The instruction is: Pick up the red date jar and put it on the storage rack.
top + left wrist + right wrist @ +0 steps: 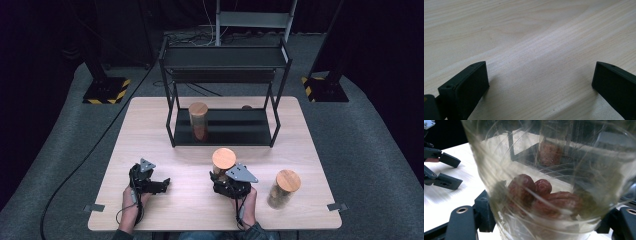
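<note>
Right gripper (226,181) has its black jaws clamped on a clear glass jar with a round wooden lid (223,160), low on the jar's wall, and holds it at the near middle of the pale wooden table (150,130), in front of the black metal two-tier rack (223,127). In the right gripper view the glass jar (544,182) shows a small heap of wrinkled red dried fruits (541,195) at its bottom, and the jar looks slightly tilted; whether its base touches the table I cannot tell. Left gripper (161,184) rests apart on the table to the left, its jaws spread wide with nothing but bare wood (529,50) between them. A second lidded glass jar (198,121) already stands on the rack's lower shelf towards its left, and a third lidded jar (283,189) waits near the table's right edge, so the work in hand looks like carrying the held jar onto that shelf. To do it well, I would keep the jar upright so the loose-looking lid stays on, lift it clear of the rack's front rail, pass under the upper shelf without knocking the lid, and set it down beside the shelved jar with a gap between them before releasing. Smooth glass may slip, so a steady, slow carry seems wise.
</note>
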Demonstrator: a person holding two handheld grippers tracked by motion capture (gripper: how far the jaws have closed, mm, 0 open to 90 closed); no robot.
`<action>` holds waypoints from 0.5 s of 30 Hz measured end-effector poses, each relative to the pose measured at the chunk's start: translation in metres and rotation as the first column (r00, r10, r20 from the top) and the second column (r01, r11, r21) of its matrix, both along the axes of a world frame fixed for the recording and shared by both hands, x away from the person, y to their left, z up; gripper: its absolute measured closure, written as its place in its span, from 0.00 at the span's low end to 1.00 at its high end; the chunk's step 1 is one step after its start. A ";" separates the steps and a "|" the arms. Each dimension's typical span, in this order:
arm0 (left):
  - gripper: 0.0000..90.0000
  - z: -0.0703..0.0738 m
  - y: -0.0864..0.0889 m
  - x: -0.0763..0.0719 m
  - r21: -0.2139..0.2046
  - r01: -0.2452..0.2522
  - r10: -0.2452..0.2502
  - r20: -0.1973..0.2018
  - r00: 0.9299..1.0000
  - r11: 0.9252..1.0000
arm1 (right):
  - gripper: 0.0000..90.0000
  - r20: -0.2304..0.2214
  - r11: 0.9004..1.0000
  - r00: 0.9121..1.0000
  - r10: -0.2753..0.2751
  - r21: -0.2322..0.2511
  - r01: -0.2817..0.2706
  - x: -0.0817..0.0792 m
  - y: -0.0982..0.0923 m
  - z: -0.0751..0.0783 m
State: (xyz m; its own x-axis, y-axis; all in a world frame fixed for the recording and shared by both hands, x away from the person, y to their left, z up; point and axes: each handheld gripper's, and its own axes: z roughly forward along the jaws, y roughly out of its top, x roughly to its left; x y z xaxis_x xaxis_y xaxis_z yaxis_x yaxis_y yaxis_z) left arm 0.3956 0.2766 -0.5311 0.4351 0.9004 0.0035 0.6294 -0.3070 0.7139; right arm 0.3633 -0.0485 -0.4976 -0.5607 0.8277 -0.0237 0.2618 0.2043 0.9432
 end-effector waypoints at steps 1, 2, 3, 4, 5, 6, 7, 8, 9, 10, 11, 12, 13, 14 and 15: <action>0.00 0.000 0.000 0.000 0.001 0.001 -0.001 -0.001 1.000 1.000 | 0.27 0.002 1.000 1.000 -0.001 -0.002 0.001 0.001 0.000 0.000; 0.00 0.000 0.000 0.000 -0.001 -0.001 0.001 0.000 1.000 1.000 | 0.27 0.003 1.000 1.000 -0.001 -0.004 0.001 0.001 0.000 0.000; 0.00 0.000 0.000 0.000 0.002 0.001 0.000 -0.001 1.000 1.000 | 0.27 0.003 1.000 1.000 -0.002 -0.004 0.002 0.002 0.001 0.001; 0.00 0.000 0.000 0.000 0.002 0.001 -0.001 -0.001 1.000 1.000 | 0.27 0.000 1.000 1.000 -0.002 -0.004 0.002 0.003 0.001 0.001; 0.00 0.000 0.000 0.000 0.002 0.000 0.000 -0.001 1.000 1.000 | 0.27 0.000 1.000 1.000 -0.002 -0.004 0.002 0.003 0.001 0.001; 0.00 0.000 0.000 0.000 0.001 0.000 0.000 -0.001 1.000 1.000 | 0.27 0.001 1.000 1.000 -0.003 -0.005 0.003 0.004 0.001 0.001; 0.00 0.000 0.000 0.000 0.001 -0.001 0.001 -0.001 1.000 1.000 | 0.27 0.001 1.000 1.000 -0.004 -0.006 0.004 0.005 0.001 0.001; 0.00 0.000 0.000 0.000 0.001 0.000 0.000 -0.001 1.000 1.000 | 0.27 0.002 1.000 1.000 -0.007 -0.006 0.007 0.006 0.002 0.001; 0.00 0.000 0.000 0.000 0.000 -0.001 0.001 -0.001 1.000 1.000 | 0.27 0.002 1.000 1.000 -0.008 -0.005 0.008 0.006 0.001 0.001; 0.00 0.000 0.000 0.000 0.000 0.000 0.000 -0.001 1.000 1.000 | 0.27 0.001 1.000 1.000 -0.009 -0.004 0.009 0.007 0.001 0.001; 0.00 0.000 0.000 0.000 0.001 0.000 0.000 -0.001 1.000 1.000 | 0.27 0.001 1.000 1.000 -0.009 -0.005 0.009 0.007 0.001 0.001; 0.00 0.000 0.000 0.000 0.001 0.000 0.000 -0.001 1.000 1.000 | 0.27 0.002 1.000 1.000 -0.011 -0.006 0.011 0.008 0.001 0.000; 0.00 0.000 0.000 0.000 0.000 -0.001 0.001 -0.001 1.000 1.000 | 0.27 0.002 1.000 1.000 -0.012 -0.007 0.012 0.009 0.001 0.000; 0.00 0.000 0.000 0.000 0.001 0.000 0.000 -0.001 1.000 1.000 | 0.27 0.003 1.000 1.000 -0.015 -0.008 0.015 0.010 0.001 0.000; 0.00 0.000 0.000 0.000 0.000 -0.001 0.001 0.000 1.000 1.000 | 0.27 0.002 1.000 1.000 -0.017 -0.005 0.017 0.010 0.000 0.000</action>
